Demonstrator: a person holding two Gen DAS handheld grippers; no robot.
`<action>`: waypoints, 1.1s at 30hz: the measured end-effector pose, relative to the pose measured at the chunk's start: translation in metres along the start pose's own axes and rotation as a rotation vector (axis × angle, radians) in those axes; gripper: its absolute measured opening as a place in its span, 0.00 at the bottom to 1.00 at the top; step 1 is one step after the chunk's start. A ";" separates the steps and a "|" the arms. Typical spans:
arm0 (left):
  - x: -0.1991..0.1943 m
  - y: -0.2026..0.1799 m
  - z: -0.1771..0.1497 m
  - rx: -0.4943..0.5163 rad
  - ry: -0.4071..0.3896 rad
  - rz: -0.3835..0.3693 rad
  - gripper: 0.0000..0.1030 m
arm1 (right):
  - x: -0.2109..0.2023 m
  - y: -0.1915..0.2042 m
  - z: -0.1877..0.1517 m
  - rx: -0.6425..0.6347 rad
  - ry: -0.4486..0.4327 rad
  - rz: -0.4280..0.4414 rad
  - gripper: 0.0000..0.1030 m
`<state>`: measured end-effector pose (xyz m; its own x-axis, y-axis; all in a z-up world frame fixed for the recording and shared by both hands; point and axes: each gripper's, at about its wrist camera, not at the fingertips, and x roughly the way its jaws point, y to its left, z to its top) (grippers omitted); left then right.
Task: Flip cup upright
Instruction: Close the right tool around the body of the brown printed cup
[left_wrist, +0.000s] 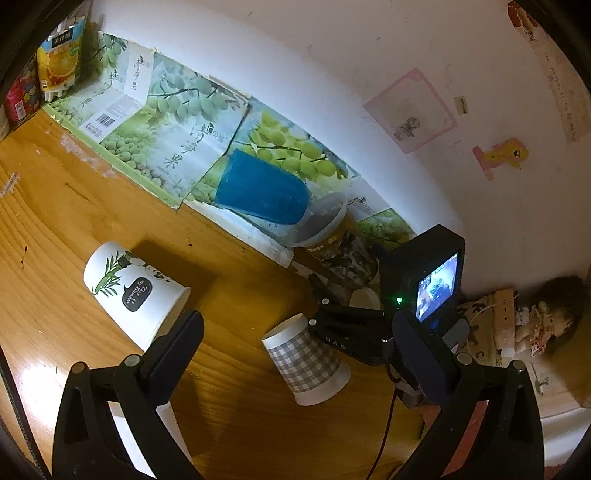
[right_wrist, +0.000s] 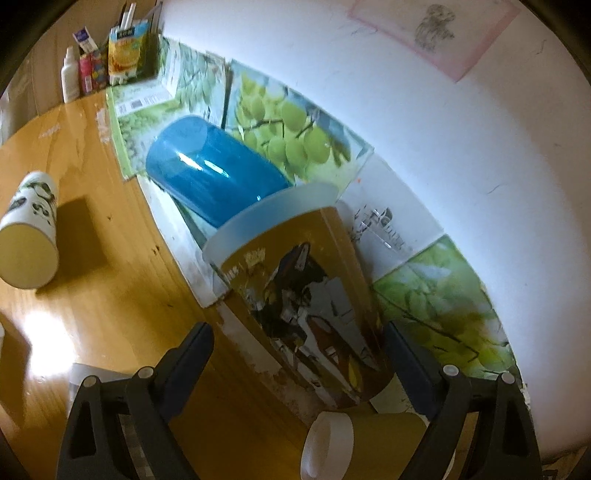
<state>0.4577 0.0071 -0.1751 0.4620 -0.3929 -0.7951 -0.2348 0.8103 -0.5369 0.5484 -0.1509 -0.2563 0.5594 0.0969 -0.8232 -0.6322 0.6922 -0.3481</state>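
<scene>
Several cups are on the wooden table (left_wrist: 74, 206). A white panda cup (left_wrist: 133, 291) lies on its side. A grey checked cup (left_wrist: 308, 363) stands upside down. A blue cup (left_wrist: 262, 188) lies on its side by the wall. A yellow printed cup (right_wrist: 306, 302) lies on its side between the fingers of my right gripper (right_wrist: 299, 347), whose jaws are open around it; I cannot tell if they touch. My left gripper (left_wrist: 299, 332) is open and empty, above the table between the panda and checked cups. The right gripper's body (left_wrist: 406, 306) shows in the left wrist view.
Green grape-print cardboard sheets (left_wrist: 173, 122) lean along the wall. Juice cartons and bottles (right_wrist: 110, 55) stand at the far left corner. A doll (left_wrist: 546, 321) lies at the right. A small white-rimmed cup (right_wrist: 362, 443) lies below the yellow cup.
</scene>
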 end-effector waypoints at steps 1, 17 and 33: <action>0.001 0.001 0.000 -0.002 0.003 0.007 0.99 | 0.000 -0.001 0.000 0.006 0.000 0.001 0.90; 0.006 0.005 -0.012 0.001 0.028 0.033 0.99 | 0.029 0.006 -0.002 -0.002 0.077 -0.028 0.83; -0.011 0.014 -0.024 -0.013 0.005 0.048 0.99 | 0.013 -0.032 0.006 0.141 0.095 0.021 0.69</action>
<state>0.4283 0.0123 -0.1806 0.4459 -0.3554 -0.8215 -0.2677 0.8229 -0.5012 0.5789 -0.1675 -0.2529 0.4891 0.0492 -0.8708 -0.5584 0.7846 -0.2693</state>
